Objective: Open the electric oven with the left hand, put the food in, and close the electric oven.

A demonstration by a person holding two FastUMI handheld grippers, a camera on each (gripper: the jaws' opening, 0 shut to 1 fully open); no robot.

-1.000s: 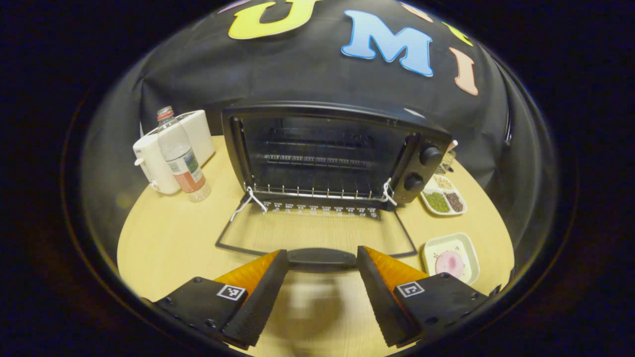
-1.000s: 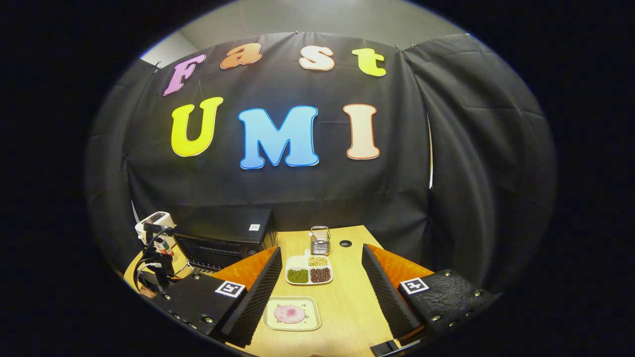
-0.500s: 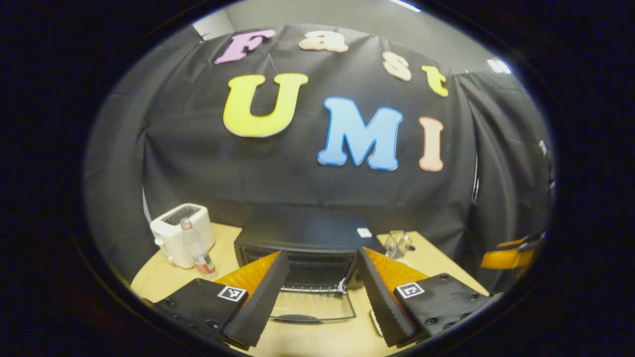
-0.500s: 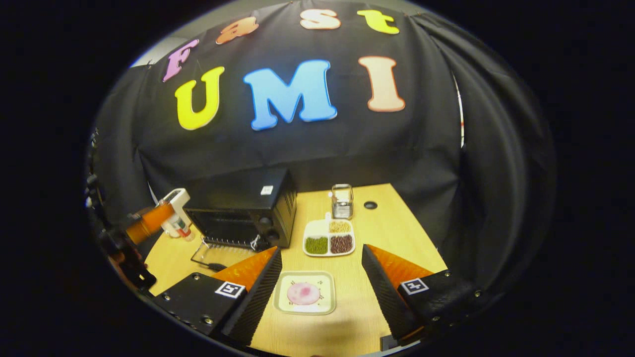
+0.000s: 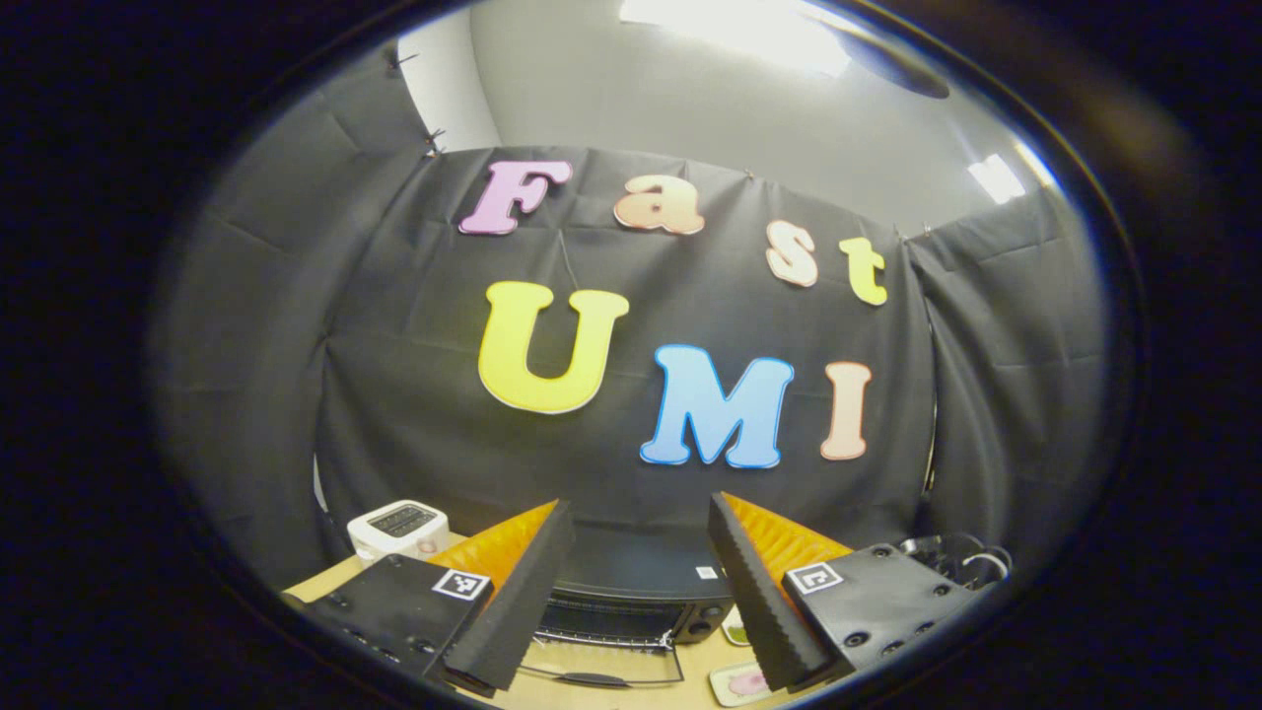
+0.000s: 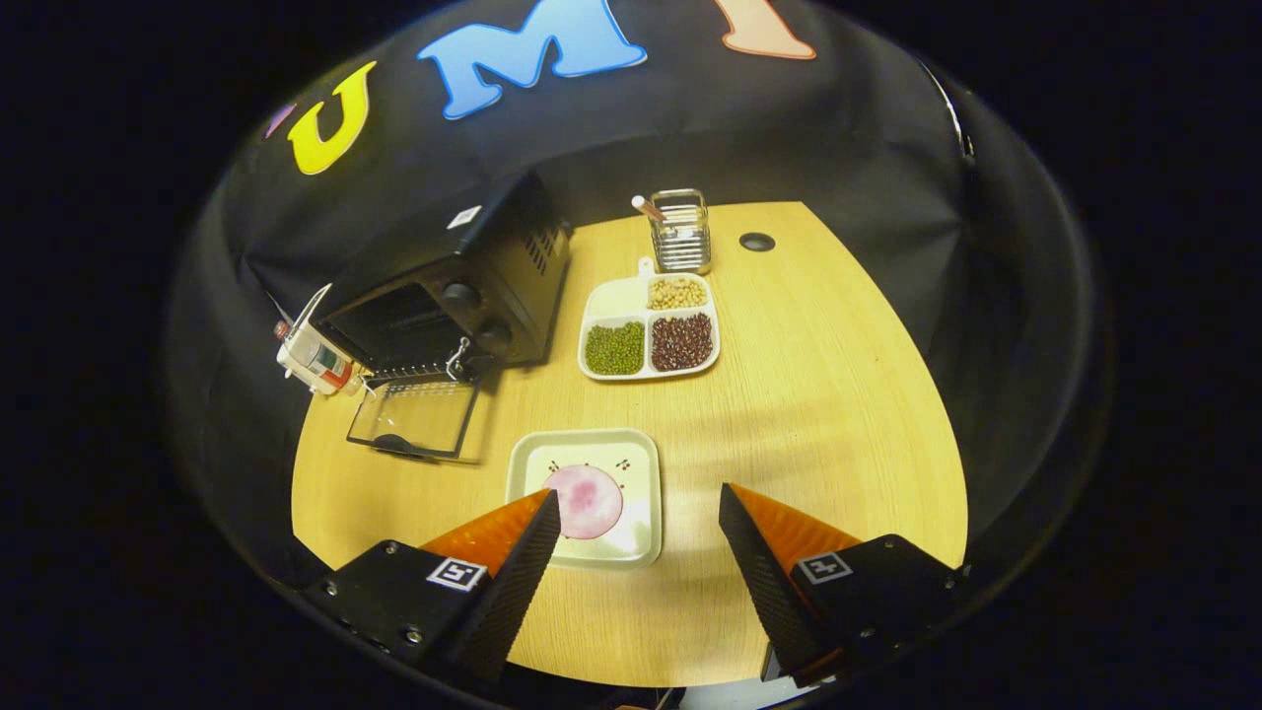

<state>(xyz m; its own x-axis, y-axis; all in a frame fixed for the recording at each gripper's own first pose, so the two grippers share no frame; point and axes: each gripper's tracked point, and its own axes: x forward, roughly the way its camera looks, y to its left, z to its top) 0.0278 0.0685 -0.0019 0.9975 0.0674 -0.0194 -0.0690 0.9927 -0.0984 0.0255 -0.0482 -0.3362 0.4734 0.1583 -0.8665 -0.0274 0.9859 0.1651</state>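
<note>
Oven [image 6: 449,296] door [image 6: 414,419] lying flat open on the surface [image 6: 789,394], left claw [image 5: 631,602] gaping empty well above it, right claw [image 6: 636,582] hanging wide open, empty, over the near plate [image 6: 641,463] holding the pink food [image 6: 587,498], apparently lining up a grab.

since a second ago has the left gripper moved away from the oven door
Yes. The left gripper has pulled back and tilted up: the open oven door, which was right at its fingertips, now sits small and low in the left gripper view.
</note>
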